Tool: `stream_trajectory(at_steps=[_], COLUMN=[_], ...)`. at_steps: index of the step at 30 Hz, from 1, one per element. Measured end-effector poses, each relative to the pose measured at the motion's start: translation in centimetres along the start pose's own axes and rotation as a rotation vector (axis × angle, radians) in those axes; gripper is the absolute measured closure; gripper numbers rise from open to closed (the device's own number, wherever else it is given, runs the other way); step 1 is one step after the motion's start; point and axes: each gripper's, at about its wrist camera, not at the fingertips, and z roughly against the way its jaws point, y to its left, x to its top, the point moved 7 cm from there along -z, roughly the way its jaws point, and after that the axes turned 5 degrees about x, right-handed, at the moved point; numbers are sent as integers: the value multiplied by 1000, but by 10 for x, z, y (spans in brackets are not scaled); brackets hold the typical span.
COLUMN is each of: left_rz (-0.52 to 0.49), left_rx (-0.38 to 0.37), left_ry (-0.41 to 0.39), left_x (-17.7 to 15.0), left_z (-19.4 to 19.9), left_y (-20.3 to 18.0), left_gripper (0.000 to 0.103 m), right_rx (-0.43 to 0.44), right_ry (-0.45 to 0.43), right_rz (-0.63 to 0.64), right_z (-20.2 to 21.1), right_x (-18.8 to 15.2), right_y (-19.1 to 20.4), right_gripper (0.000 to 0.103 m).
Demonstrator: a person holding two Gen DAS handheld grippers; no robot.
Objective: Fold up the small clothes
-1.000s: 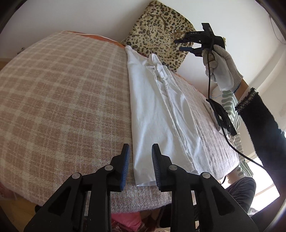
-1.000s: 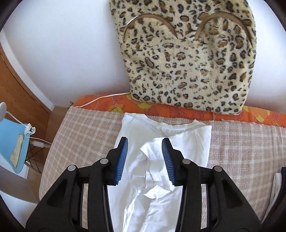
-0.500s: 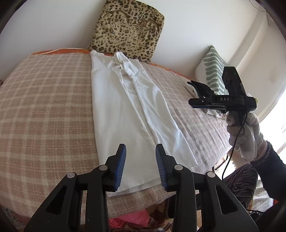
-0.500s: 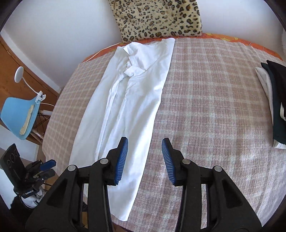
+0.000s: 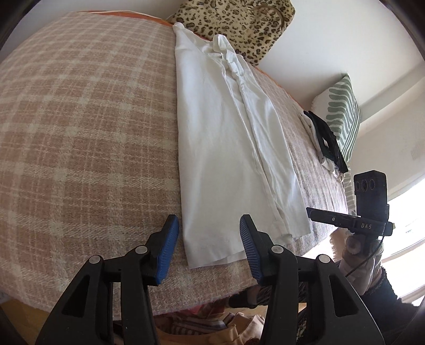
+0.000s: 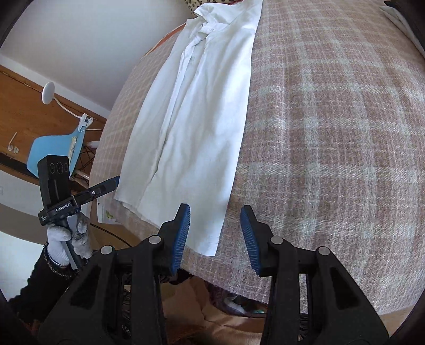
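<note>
A white garment (image 5: 225,138), folded lengthwise into a long narrow strip, lies on the pink plaid blanket (image 5: 79,132) with its hem at the near edge. My left gripper (image 5: 208,246) is open and empty, just above the hem's left corner. My right gripper (image 6: 215,236) is open and empty over the hem's right corner of the same garment (image 6: 191,114). Each gripper also shows in the other's view: the right one (image 5: 345,220) beside the bed edge, the left one (image 6: 93,193) likewise.
A leopard-print bag (image 5: 239,24) leans on the wall at the far end. Folded dark and white clothes (image 5: 324,140) and a green-patterned pillow (image 5: 342,114) lie at the right. A blue chair (image 6: 55,151) and lamp (image 6: 49,90) stand left of the bed.
Both grippers have come down to the near hem of the garment from higher and farther positions. Both jaws have opened wider.
</note>
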Motion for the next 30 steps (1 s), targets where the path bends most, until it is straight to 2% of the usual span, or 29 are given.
stream_trajectory(at_steps=[3, 4, 5, 6, 7, 10, 13, 15, 17, 21, 23, 25, 28, 30], left_rz=[-7, -8, -9, -16, -31, -71, -71, -60, -48, -18, 29, 66, 70, 47], left_rx=[7, 20, 29, 41, 53, 92, 106, 112, 99, 64, 18, -13, -32, -23], left_ry=[-10, -15, -14, -14, -13, -33, -47, -49, -49, -60, -37, -21, -7, -7], left_x=[0, 1, 2, 3, 3, 3, 3, 3, 3, 5, 4, 1, -4, -5], left_z=[0, -2, -5, -7, -9, -9, -5, -5, -3, 2, 3, 3, 3, 2], left_y=[-1, -2, -3, -3, -3, -2, 4, 9, 11, 12, 14, 15, 12, 10], left_gripper=[61, 68, 74, 86, 96, 99, 99, 99, 99, 99, 95, 76, 72, 72], right_rx=[6, 7, 5, -6, -14, -4, -4, -9, -36, -5, 2, 27, 83, 111], right_ry=[-15, -15, -12, 3, 4, -3, -27, 22, 20, 21, 10, -7, -23, -26], right_rz=[-4, -5, -4, -7, -11, -35, -39, -34, 5, -57, -75, -91, -111, -121], right_z=[-1, -1, -3, -8, -10, -7, 2, -8, -12, -8, -1, 5, 8, 4], right_x=[-2, -2, -3, -4, -5, -5, -11, -19, -20, -16, -17, -18, -23, -26], right_y=[1, 2, 2, 4, 6, 10, 13, 9, 11, 5, -4, -7, -9, -10], right_gripper=[61, 63, 67, 85, 93, 98, 98, 98, 98, 95, 92, 80, 65, 65])
